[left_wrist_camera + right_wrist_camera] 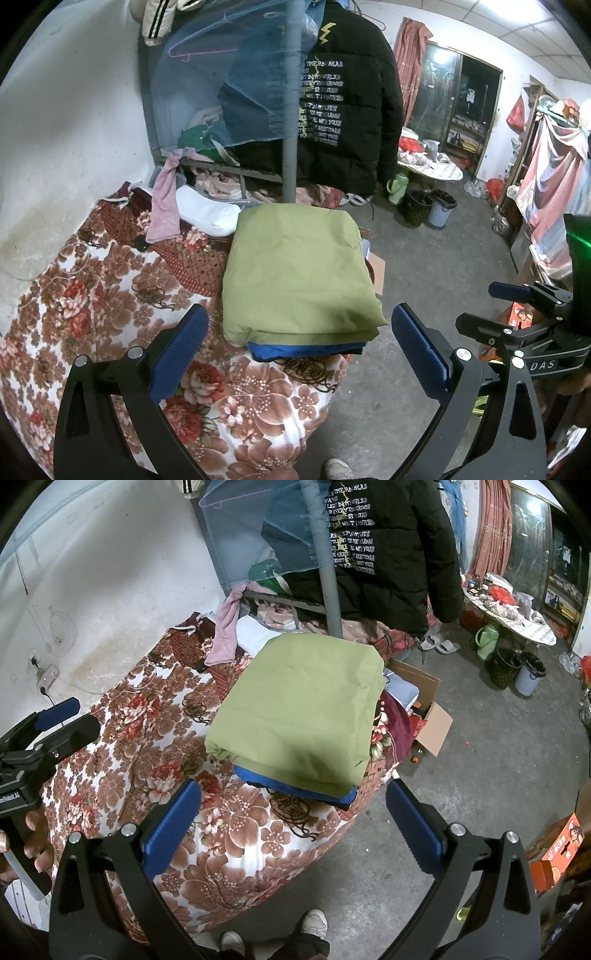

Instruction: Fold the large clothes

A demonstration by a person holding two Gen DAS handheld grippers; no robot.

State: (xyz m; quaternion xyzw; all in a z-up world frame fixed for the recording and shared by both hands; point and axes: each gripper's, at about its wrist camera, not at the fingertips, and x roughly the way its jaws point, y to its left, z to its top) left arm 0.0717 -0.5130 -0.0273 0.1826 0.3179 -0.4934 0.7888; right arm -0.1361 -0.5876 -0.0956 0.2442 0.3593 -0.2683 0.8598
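A folded olive-green garment (295, 273) (299, 705) lies flat on a folded blue garment (306, 350) (295, 788) at the bed's floor-side edge. My left gripper (301, 345) is open just short of the stack's near edge, its blue pads wide apart and holding nothing. My right gripper (293, 825) is also open and empty, hovering before the stack's near corner. In the left wrist view the right gripper (491, 306) shows at the right, over the floor. In the right wrist view the left gripper (70, 722) shows at the far left, held by a hand.
The floral blanket (110, 295) (240, 830) covers the bed. A grey metal post (290, 147) (330, 590) and a hanging black jacket (354, 110) stand behind the stack. An open cardboard box (428, 716) lies on the concrete floor. The person's shoes (314, 923) are at the bed's foot.
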